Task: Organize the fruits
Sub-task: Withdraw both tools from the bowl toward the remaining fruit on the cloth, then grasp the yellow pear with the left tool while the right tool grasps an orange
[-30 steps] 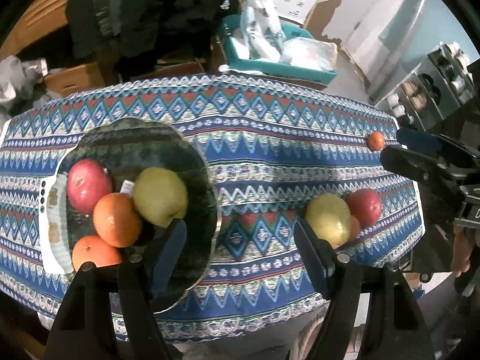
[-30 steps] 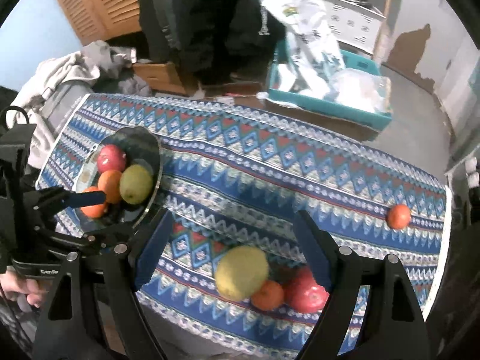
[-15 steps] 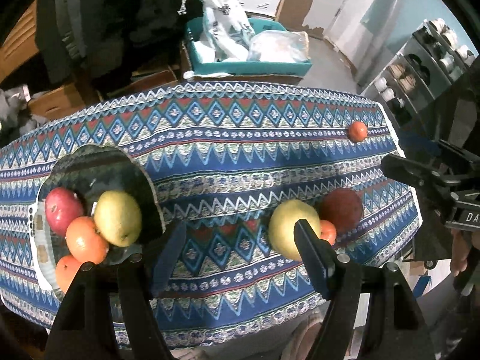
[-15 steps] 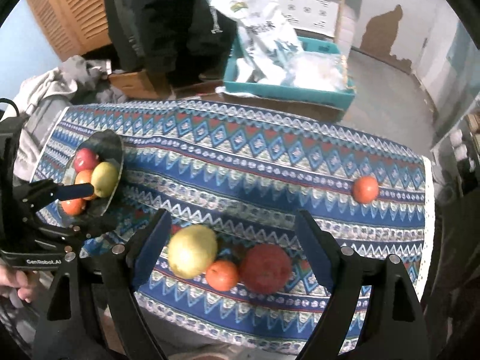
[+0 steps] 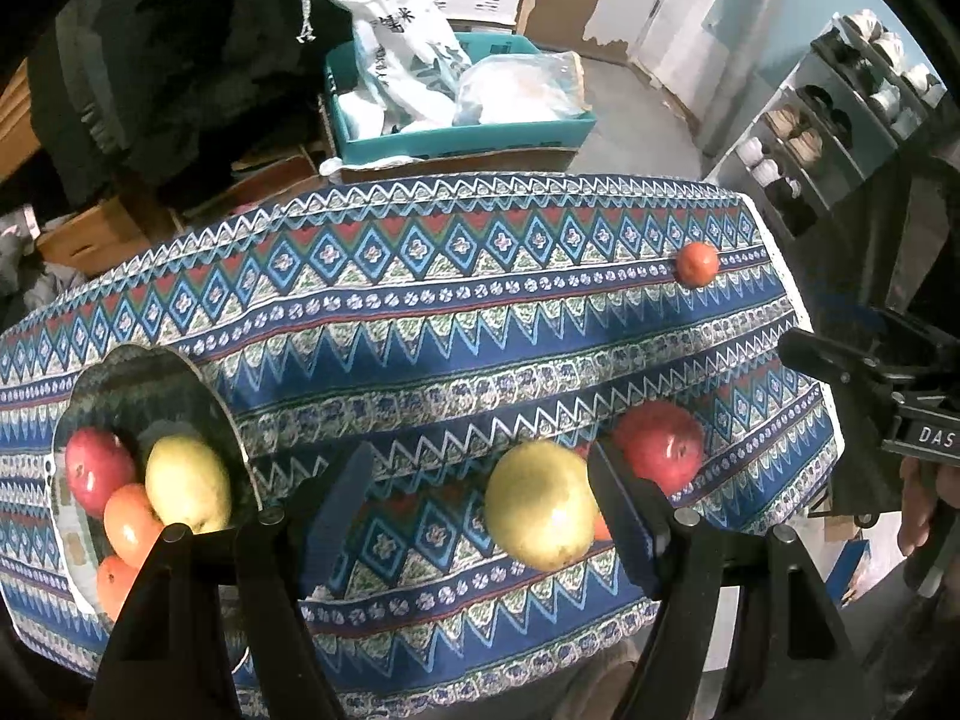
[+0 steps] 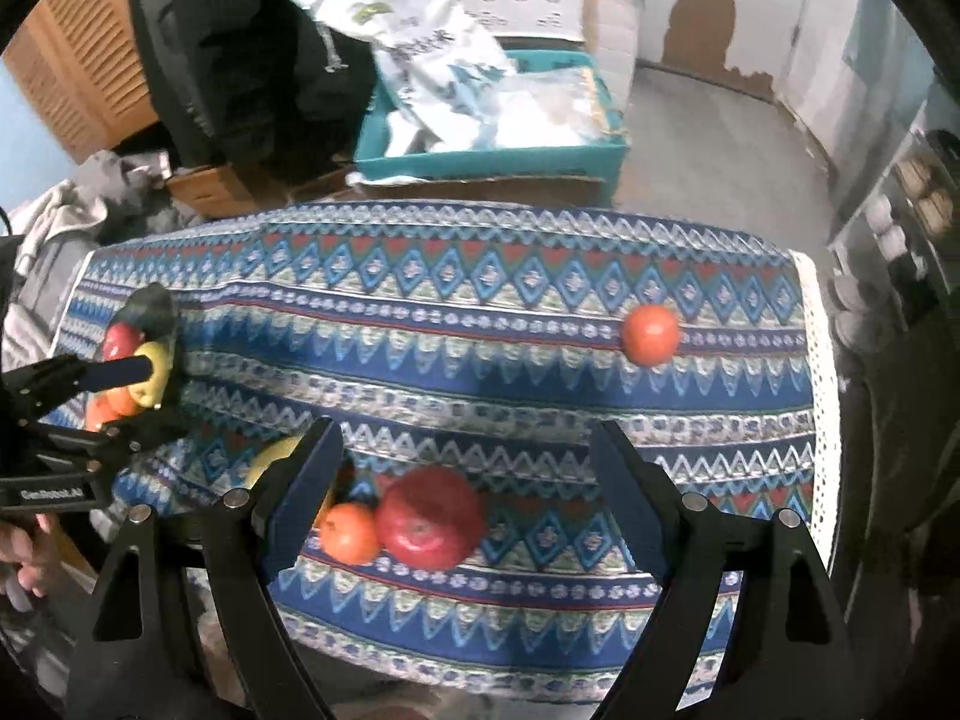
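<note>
Both your grippers have slid rightward along the patterned tablecloth (image 5: 480,324) since a second ago, so your left gripper (image 5: 480,495) hangs wide and empty over the yellow pear (image 5: 540,504), your right gripper (image 6: 468,471) gapes empty above the red apple (image 6: 432,516), and the bowl (image 5: 180,378) of fruit sits far left.

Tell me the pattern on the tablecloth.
The tablecloth has blue, red and white bands of zigzags and diamonds; clearest in the left wrist view.
</note>
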